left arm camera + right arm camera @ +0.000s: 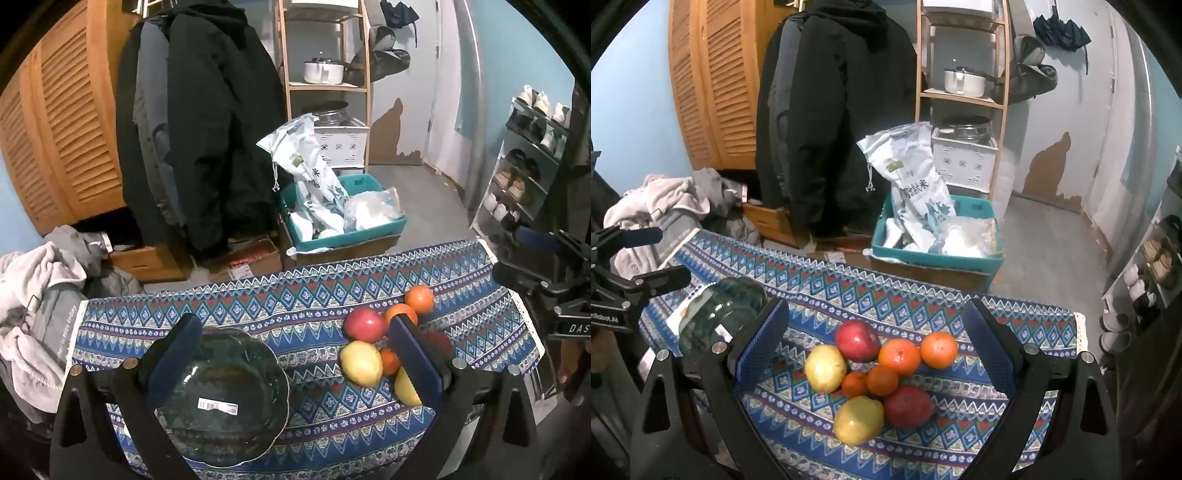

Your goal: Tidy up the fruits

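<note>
Sitting on the blue patterned tablecloth [258, 299], the dark green glass bowl with a scalloped rim [225, 398] holds no fruit, only a white barcode sticker [218, 405] on its inside. To its right the fruit lies heaped on the cloth: a yellow lemon-like fruit [825, 368] and a second one nearer [858, 419], a red apple [857, 340] at the far side, another red apple [908, 406] nearer, two large oranges [899, 357] and two small mandarins [882, 380] between them. The left gripper [295, 347] hangs spread wide over bowl and cloth, holding nothing. The right gripper [875, 339] is likewise wide apart around the fruit pile, touching none. Beyond the table's far edge stands a teal plastic crate [960, 254] with a white printed sack [916, 184] in it.
</note>
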`<state>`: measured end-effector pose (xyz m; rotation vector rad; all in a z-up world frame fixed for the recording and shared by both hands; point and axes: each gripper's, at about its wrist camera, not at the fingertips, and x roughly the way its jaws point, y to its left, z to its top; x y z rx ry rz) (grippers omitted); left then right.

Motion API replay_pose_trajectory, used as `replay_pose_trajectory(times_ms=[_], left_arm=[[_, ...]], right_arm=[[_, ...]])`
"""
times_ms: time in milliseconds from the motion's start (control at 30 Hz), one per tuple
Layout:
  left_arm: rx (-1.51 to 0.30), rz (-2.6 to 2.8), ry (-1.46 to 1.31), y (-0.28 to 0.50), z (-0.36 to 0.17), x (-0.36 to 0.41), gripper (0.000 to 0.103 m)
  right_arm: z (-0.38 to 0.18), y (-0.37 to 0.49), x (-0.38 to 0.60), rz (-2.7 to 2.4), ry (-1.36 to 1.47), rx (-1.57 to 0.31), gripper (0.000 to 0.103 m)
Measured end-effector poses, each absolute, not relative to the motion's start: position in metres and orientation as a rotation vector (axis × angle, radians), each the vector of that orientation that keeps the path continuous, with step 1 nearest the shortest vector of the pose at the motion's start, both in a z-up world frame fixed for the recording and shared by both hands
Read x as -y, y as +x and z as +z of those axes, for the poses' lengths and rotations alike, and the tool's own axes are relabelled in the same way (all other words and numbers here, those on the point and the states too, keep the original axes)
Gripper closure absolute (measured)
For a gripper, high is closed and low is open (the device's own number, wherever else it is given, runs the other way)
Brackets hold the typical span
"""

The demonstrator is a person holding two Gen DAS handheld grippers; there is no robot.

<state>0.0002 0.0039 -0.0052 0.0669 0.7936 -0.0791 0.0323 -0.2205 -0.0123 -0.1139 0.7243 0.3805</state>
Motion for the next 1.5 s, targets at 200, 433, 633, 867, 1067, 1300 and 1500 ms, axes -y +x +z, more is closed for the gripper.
replay_pose_trajectory(times_ms=[200,433,633,867,1067,1300,1500], left_arm=[[-0.799,-0.079,0.068,0.0007,-0.0061,-0.0026,0.001],[-0.802,-0.086,0.074,0.0015,-0.0064,-0.0010,0.001],[-0.805,-0.086,0.077,0.0010,-0.0077,0.0009,0.001],[-0.808,-0.086,0.079,0.0020,-0.0070,0.0016,0.001],[-0.807,-0.088,0.079,0.0025,-0.0065,0.0017,0.001],[-0.808,-0.089,0.079,0.0026,-0.0065,0.0025,0.001],[-0.813,-0.092,0.081,0.0026,-0.0076,0.0020,0.001]], right_arm=[[-0.0110,0.0320,0.2189,0.380,-0.115,-0.725,0.010],[-0.0103,0.0318,0.2193,0.382,-0.114,-0.727,0.010],[-0.0103,0.0312,0.2198,0.382,-0.111,-0.726,0.010],[-0.0101,0.0326,0.2222,0.383,-0.112,-0.728,0.010],[-0.0101,0.0326,0.2226,0.385,-0.111,-0.727,0.010],[-0.0100,0.0325,0.2226,0.385,-0.111,-0.728,0.010],[-0.0098,0.0325,0.2226,0.383,-0.112,-0.729,0.010]])
